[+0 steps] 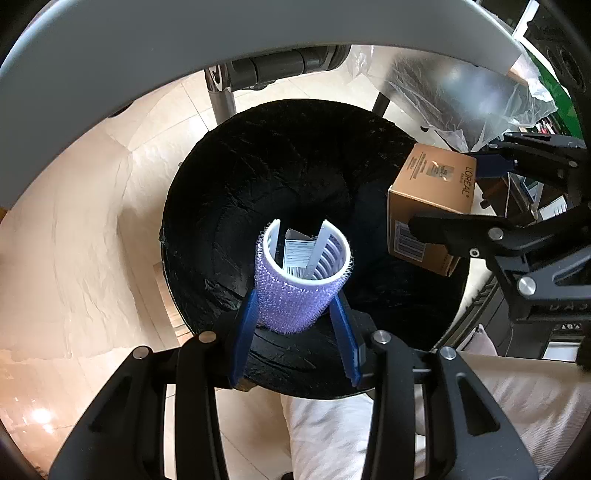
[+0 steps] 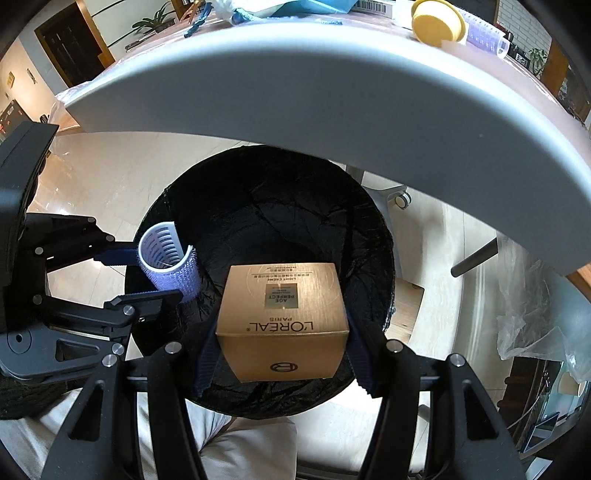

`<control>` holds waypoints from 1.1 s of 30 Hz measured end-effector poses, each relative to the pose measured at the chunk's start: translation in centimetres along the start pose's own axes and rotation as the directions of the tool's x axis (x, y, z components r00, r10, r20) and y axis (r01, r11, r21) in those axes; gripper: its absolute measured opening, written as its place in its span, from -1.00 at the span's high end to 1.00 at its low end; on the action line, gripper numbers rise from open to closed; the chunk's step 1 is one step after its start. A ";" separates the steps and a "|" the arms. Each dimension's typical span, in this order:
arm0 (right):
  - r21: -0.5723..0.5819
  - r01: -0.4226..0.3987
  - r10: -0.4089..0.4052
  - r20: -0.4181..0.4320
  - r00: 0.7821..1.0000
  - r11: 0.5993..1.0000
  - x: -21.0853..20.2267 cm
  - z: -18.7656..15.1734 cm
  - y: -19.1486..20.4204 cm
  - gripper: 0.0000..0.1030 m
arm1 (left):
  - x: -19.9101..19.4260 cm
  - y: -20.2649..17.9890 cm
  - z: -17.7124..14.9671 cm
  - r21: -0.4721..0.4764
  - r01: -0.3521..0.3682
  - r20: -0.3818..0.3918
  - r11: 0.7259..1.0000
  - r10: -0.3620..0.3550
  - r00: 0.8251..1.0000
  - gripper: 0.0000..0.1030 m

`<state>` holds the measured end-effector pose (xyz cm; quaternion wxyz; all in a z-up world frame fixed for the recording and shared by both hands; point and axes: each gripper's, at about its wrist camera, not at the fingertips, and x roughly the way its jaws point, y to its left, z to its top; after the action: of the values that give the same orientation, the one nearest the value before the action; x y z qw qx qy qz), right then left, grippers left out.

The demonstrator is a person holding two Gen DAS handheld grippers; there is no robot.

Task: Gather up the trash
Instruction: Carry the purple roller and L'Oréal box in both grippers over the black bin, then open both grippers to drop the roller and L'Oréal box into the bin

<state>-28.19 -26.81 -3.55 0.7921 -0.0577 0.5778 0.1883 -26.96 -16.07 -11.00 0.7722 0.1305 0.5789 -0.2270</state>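
One purple hair roller (image 1: 301,284) clamped between left gripper (image 1: 299,332) fingers, frame centre, above black-lined bin (image 1: 288,166). One gold L'Oréal box (image 2: 282,319) clamped in right gripper (image 2: 282,350), lower centre, over same bin. Table edge (image 2: 295,92) across top.

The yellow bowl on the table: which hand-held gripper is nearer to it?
Right, probably. The yellow bowl appears only in the right wrist view, up on the table; the left hand-held gripper is farther left, over the black bin.
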 end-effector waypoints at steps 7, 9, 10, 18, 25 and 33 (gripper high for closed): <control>0.017 -0.003 0.003 -0.002 1.000 1.000 0.0 -0.1 -0.1 -0.12 | 0.8 -0.2 0.4 0.023 -0.024 -0.007 0.999 0.025 1.000 0.19; 0.021 -0.002 0.002 -0.003 1.000 1.000 0.0 -0.1 -0.1 -0.12 | 1.0 -0.3 0.5 0.028 -0.028 -0.009 0.999 0.028 1.000 0.19; 0.023 -0.001 0.001 -0.004 1.000 1.000 0.0 -0.2 -0.1 -0.12 | 1.1 -0.4 0.6 0.033 -0.031 -0.009 0.999 0.032 0.999 0.19; 0.032 0.012 -0.012 0.001 1.000 0.999 0.3 -0.3 -0.4 -0.12 | 1.5 -0.5 0.8 0.061 -0.055 -0.009 0.997 0.055 0.998 0.19; 0.024 0.028 -0.028 -0.001 1.000 0.999 0.5 -0.2 0.3 -0.12 | 1.8 -0.7 1.0 0.079 -0.067 -0.009 0.995 0.068 0.998 0.19; 0.033 0.040 -0.040 0.000 0.999 0.999 0.5 0.0 0.3 -0.12 | 2.2 -0.9 1.5 0.100 -0.085 -0.009 0.991 0.086 0.996 0.19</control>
<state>-28.20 -26.40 -4.01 0.7968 -0.0560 0.5791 0.1629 -25.68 -17.96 -12.64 0.7699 0.1953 0.5658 -0.2214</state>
